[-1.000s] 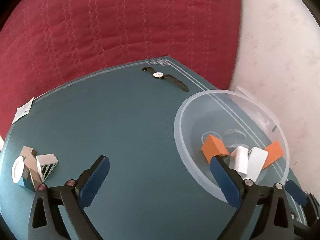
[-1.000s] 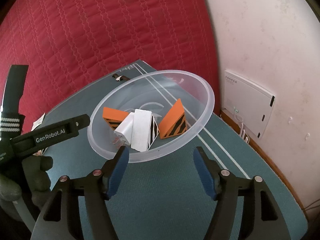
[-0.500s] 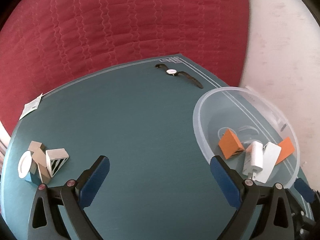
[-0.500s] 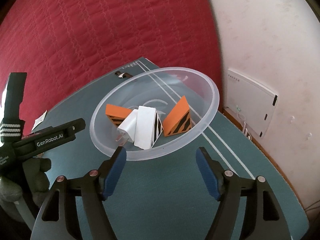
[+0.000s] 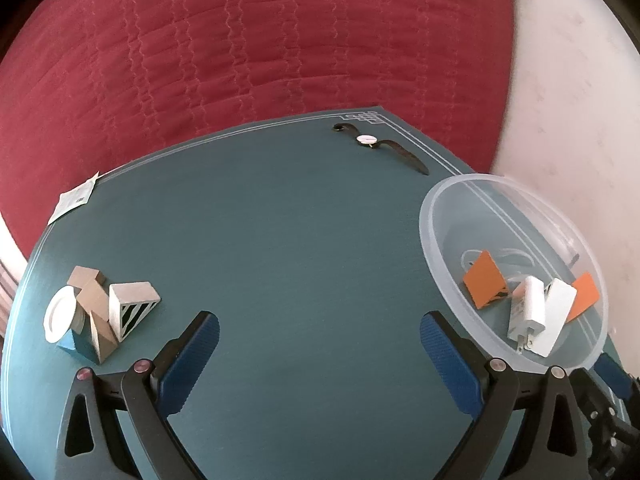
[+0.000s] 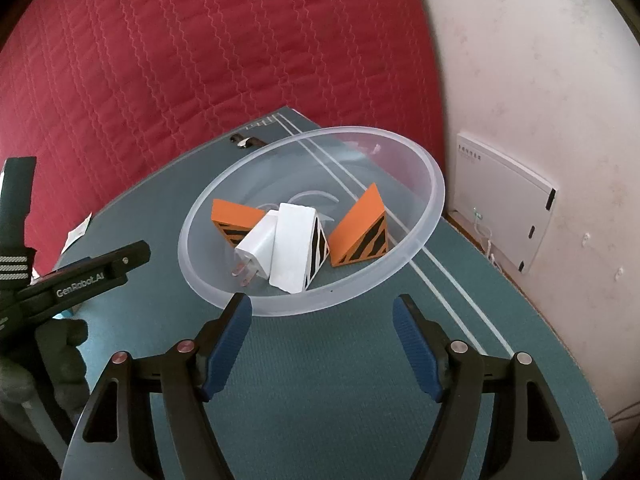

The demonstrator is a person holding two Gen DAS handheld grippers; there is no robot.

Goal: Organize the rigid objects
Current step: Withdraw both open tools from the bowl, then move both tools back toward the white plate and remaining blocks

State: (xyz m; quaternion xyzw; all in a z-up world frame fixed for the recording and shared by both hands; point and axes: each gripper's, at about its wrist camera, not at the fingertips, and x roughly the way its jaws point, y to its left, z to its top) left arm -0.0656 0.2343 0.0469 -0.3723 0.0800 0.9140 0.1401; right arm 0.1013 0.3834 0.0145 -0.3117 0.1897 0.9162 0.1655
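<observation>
A clear plastic bowl [image 6: 434, 184] [image 5: 430, 232] on the teal mat holds two orange striped wedges [image 6: 362, 228] [image 6: 232, 220], a white striped wedge [image 6: 298, 248] and a white charger plug [image 6: 256, 244] [image 5: 528, 308]. My right gripper [image 6: 322, 316] hovers just in front of the bowl, jaws open with nothing between them. My left gripper [image 5: 320, 330] is open over bare mat, the bowl to its right. At its left lies a heap of tan blocks [image 5: 92, 296], a white striped wedge [image 5: 132, 308] and a white disc [image 5: 60, 314].
A wristwatch [image 5: 380, 146] lies near the mat's far corner, and a paper tag [image 5: 74, 200] at its left edge. A red quilted cover [image 5: 256, 40] lies beyond the mat. A white wall box [image 6: 504, 200] sits to the right. A gloved hand [image 6: 44, 356] holds the left gripper.
In the left wrist view the bowl and the heap of blocks have shifted right as the left gripper moved left. The right gripper's jaws have spread a little wider.
</observation>
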